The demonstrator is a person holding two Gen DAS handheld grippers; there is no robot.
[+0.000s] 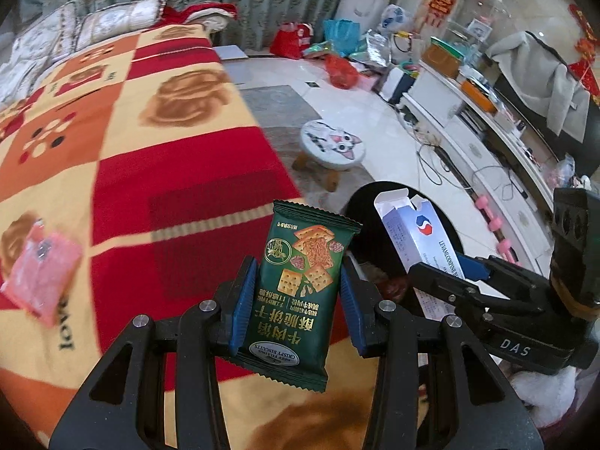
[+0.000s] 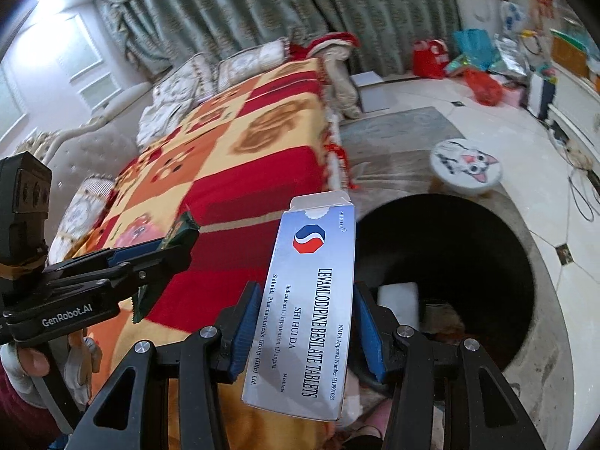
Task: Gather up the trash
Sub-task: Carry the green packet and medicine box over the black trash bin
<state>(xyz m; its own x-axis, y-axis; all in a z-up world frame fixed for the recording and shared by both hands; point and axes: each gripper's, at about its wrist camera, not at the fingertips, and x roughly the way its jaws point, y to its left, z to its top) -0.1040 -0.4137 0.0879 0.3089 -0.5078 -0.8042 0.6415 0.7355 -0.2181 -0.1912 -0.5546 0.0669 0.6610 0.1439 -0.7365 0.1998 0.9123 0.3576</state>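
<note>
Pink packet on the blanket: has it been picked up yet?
No, the pink packet lies on the blanket, clear of both grippers.

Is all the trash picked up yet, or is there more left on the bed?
Some trash already sits in the black bin. In hand: the left gripper holds a biscuit packet, the right gripper a tablet box. Left: a pink packet on the blanket.
</note>
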